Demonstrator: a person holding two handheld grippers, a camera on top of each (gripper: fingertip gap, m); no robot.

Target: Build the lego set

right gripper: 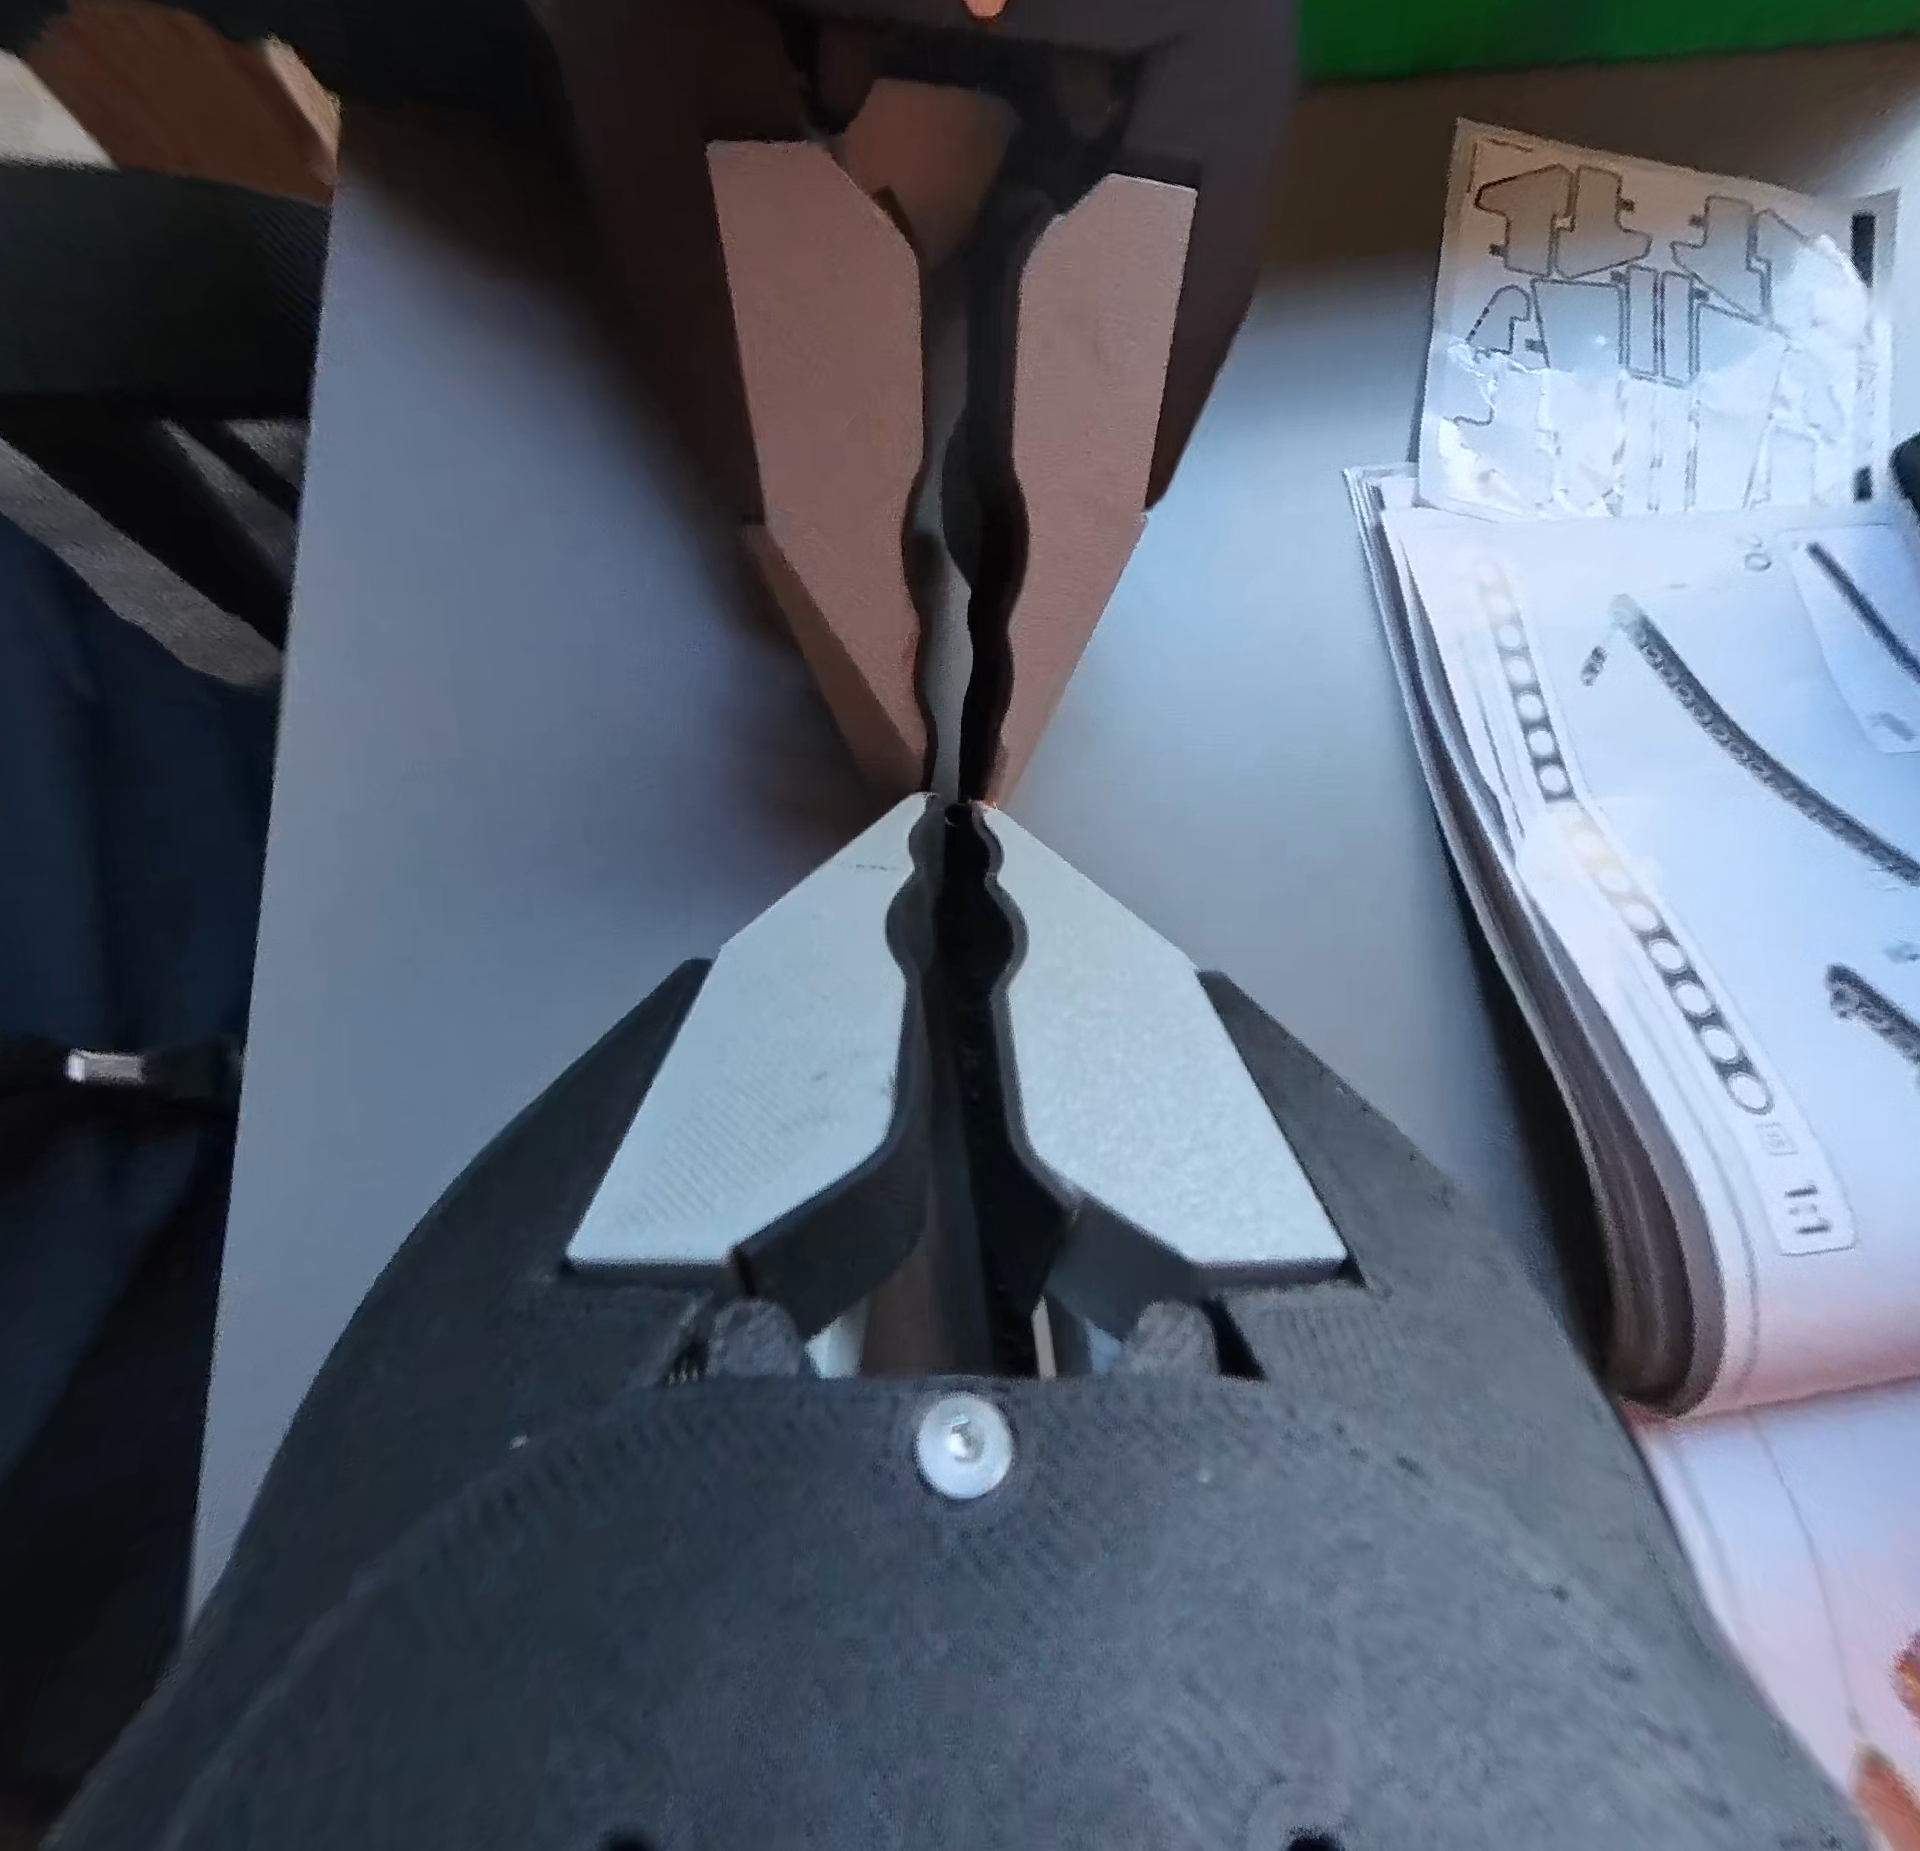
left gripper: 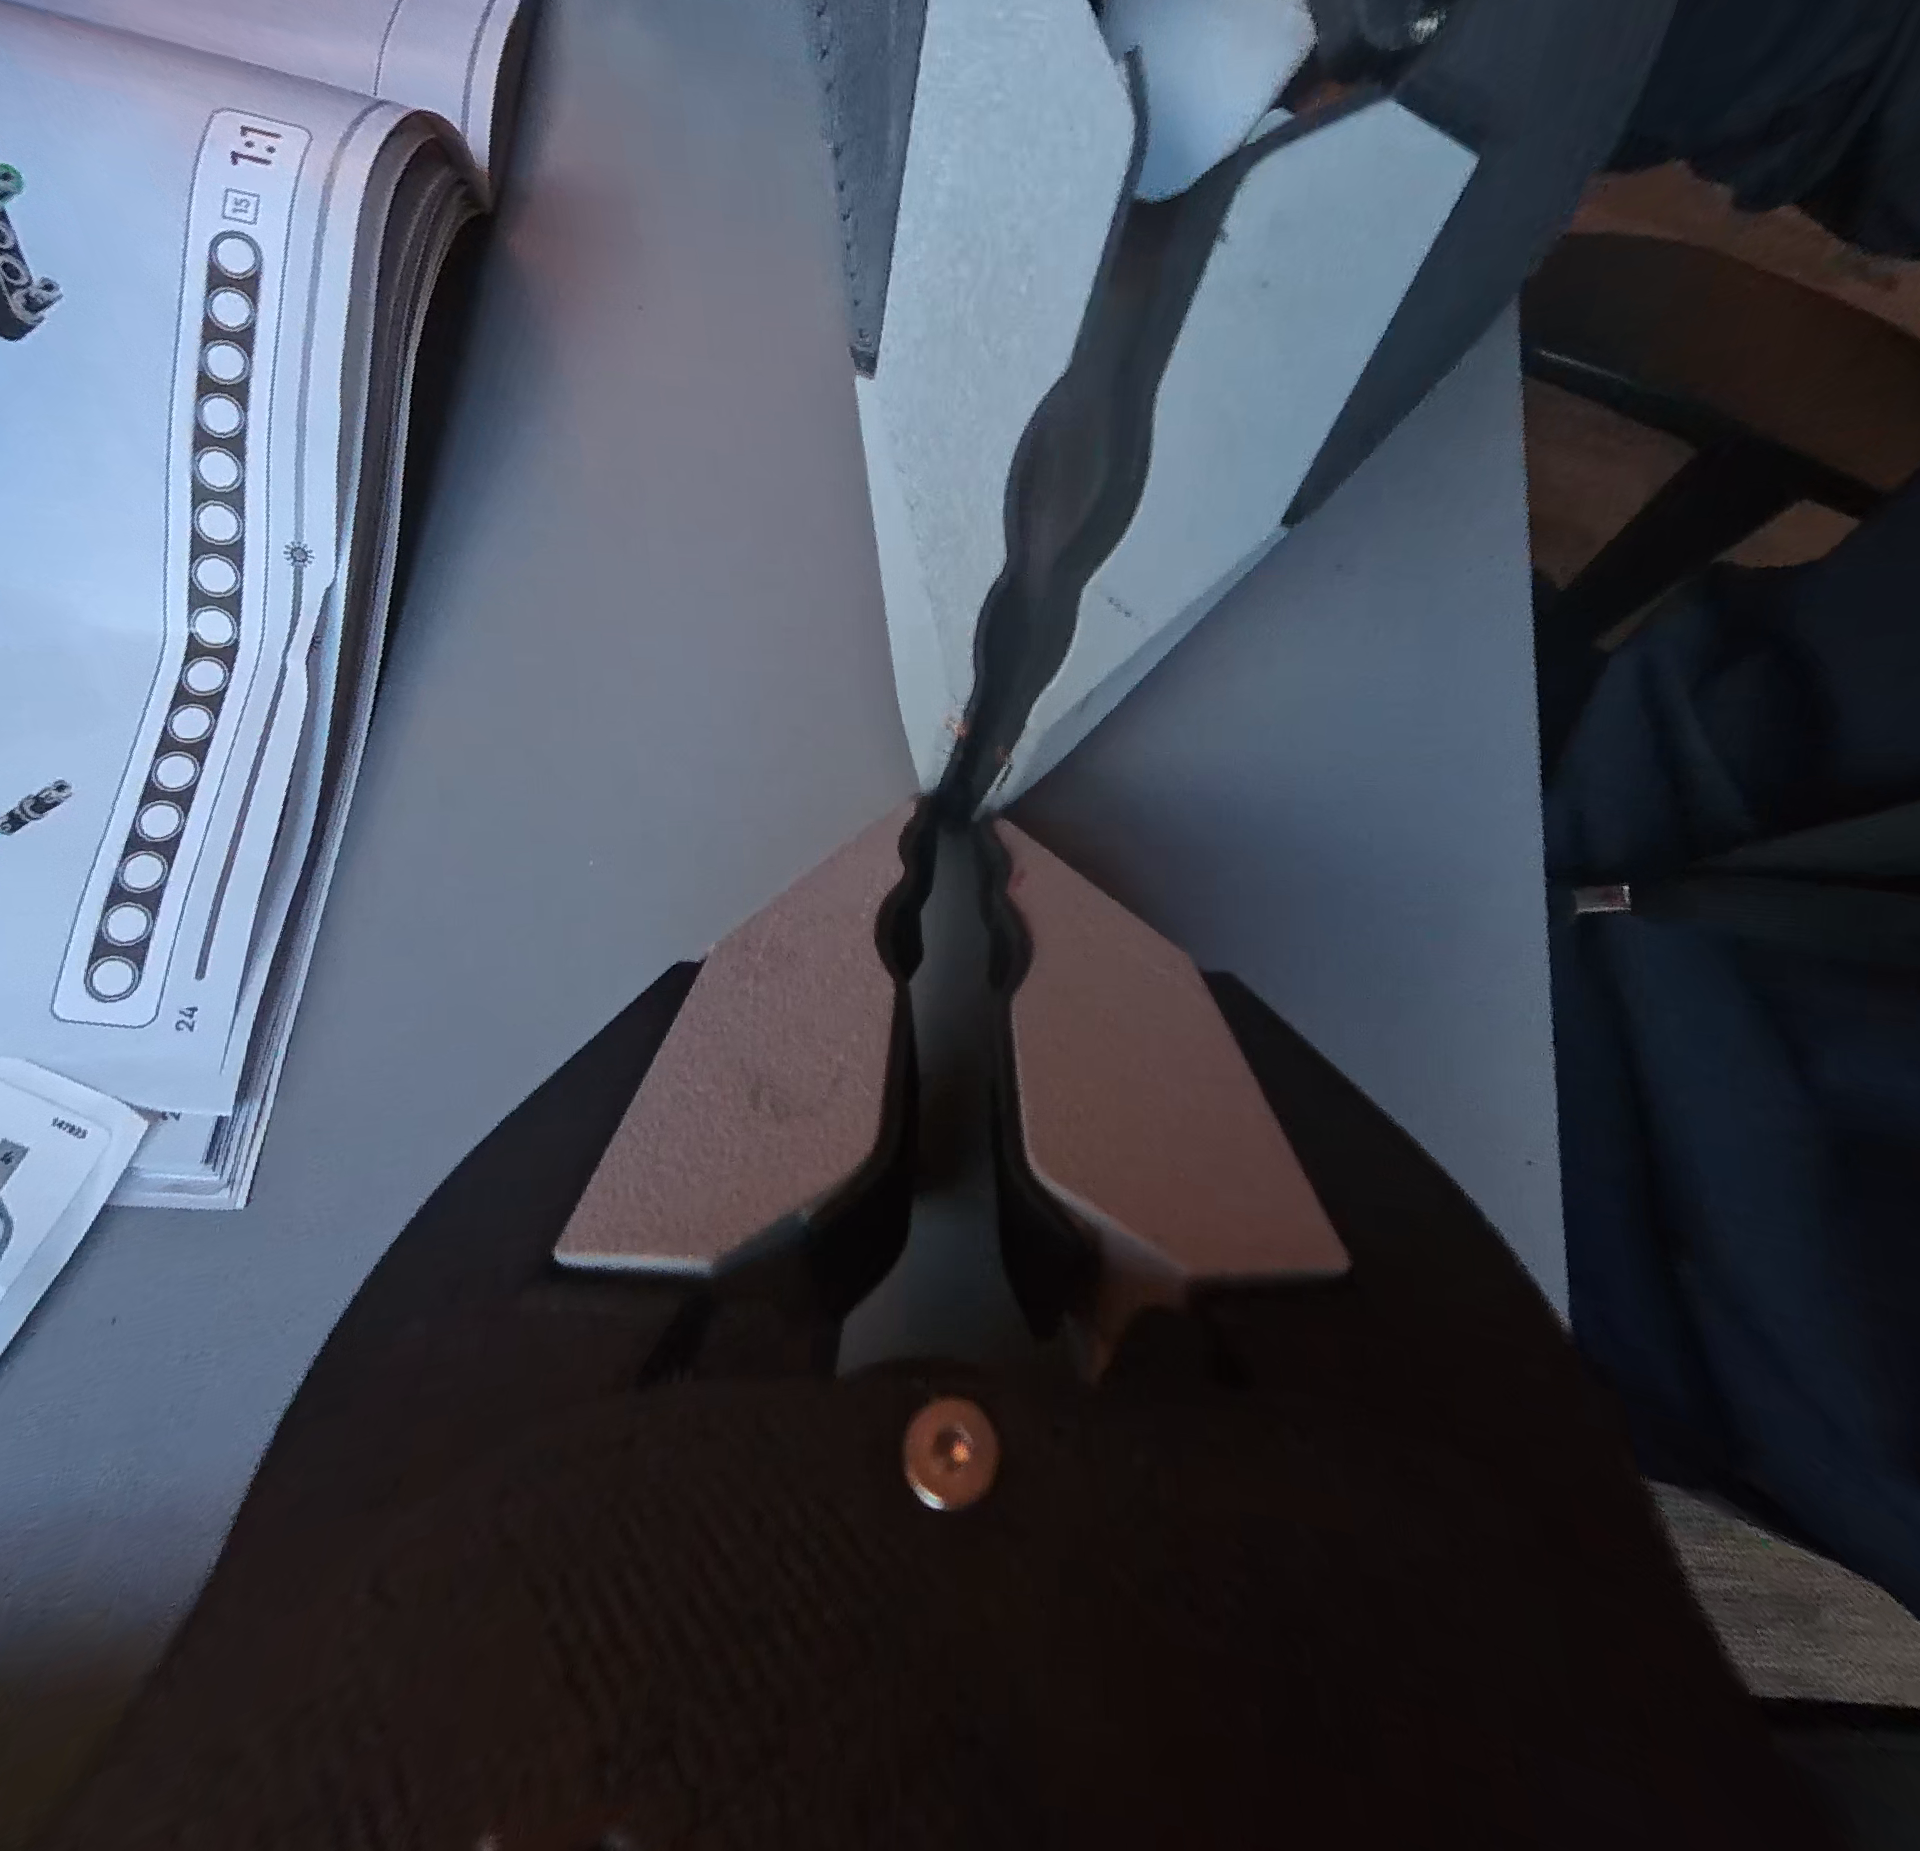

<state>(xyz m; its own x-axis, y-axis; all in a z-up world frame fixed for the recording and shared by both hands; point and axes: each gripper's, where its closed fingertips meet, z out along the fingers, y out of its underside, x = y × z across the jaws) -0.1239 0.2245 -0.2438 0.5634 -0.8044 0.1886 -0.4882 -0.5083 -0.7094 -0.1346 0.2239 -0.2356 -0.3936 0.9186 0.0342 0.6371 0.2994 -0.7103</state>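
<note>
- One thin black tube, hollow at its end, lies lengthwise between the fingers of my right gripper, which are pressed together on it above the grey table.
- It looks light, narrow and probably bendy; I judge it is best held near the end.
- My left gripper meets it tip to tip, fingers drawn together; whether they nip the tube's end I cannot tell.
- Count: one tube, two grippers, one open instruction booklet, one sticker sheet.
</note>
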